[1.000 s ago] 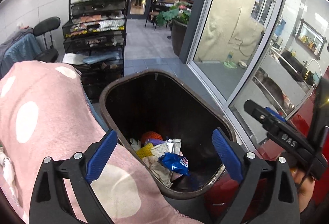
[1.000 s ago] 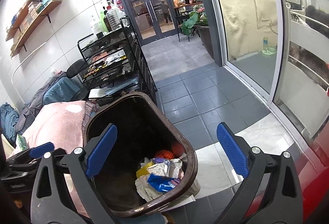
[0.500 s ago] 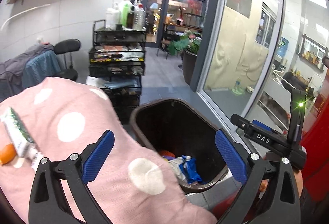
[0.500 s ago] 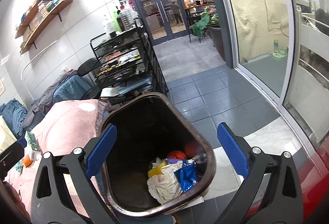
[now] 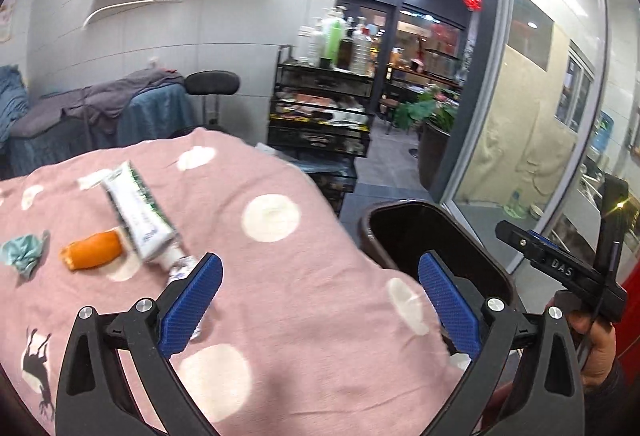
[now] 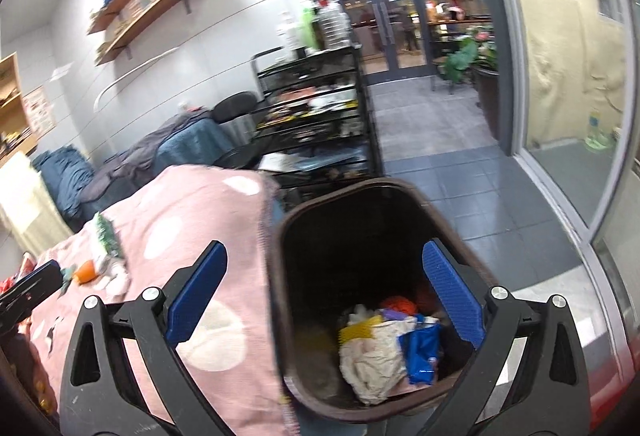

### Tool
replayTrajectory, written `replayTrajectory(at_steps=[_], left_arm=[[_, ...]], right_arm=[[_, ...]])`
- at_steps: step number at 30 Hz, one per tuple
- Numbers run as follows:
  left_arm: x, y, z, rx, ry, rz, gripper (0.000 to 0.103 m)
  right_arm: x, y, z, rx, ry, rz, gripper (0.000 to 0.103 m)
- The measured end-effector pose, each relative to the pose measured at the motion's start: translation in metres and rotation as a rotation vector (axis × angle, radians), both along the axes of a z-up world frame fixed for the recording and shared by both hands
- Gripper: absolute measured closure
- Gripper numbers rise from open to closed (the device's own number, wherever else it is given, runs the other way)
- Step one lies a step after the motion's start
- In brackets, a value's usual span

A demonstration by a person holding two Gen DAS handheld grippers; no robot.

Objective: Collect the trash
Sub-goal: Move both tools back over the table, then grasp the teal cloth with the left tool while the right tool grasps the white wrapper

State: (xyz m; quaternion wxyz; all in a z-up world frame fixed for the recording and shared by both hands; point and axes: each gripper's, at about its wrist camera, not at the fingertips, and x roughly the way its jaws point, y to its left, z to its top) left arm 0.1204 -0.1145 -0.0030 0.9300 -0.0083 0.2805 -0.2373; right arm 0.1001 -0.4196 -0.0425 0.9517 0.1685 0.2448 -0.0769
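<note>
A dark brown trash bin [image 6: 304, 211] stands beside a bed with a pink dotted blanket [image 5: 280, 296]; several wrappers and papers [image 6: 384, 348] lie inside it. On the blanket lie a white-green tube [image 5: 138, 211], an orange peel piece [image 5: 90, 256] and a crumpled teal scrap [image 5: 24, 250]. My left gripper [image 5: 320, 300] is open and empty above the blanket, right of the tube. My right gripper [image 6: 326, 296] is open and empty over the bin's left rim. The bin also shows in the left wrist view [image 5: 400, 211].
A black wire cart [image 5: 320, 115] with bottles on top stands behind the bed. A black stool [image 5: 212, 83] and a couch with grey-blue covers [image 5: 100, 111] stand by the wall. Glass partition [image 5: 540, 115] at the right. Grey tiled floor [image 6: 440, 163] leads to a door.
My left gripper has swung left, away from the bin and over the blanket, bringing the tube, peel and scrap into view. My right gripper stays over the bin, shifted slightly.
</note>
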Motion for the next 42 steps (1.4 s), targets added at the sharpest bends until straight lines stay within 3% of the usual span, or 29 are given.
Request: replayTrajectory(at_steps=[18,25,29,39,42], left_arm=[[0.001,0.158,-0.033,0.011,0.096,0.375,0.006],[0.028,0.226,-0.044,-0.016,0.164,0.501,0.006],[0.056,0.253,-0.048,-0.024,0.205,0.535,0.006],[0.116,0.28,-0.056,0.025,0.263,0.567,0.006],[0.129,0.276,-0.059,0.059,0.272,0.554,0.012]], right_arm=[[0.062,0.137,0.006,-0.053,0.096,0.455,0.006],[0.089,0.197,0.0,-0.057,0.176,0.657,0.006],[0.104,0.237,-0.009,-0.164,0.239,0.74,0.007],[0.157,0.291,-0.038,-0.262,0.433,0.795,0.029],[0.168,0.291,-0.048,-0.249,0.478,0.799,0.048]])
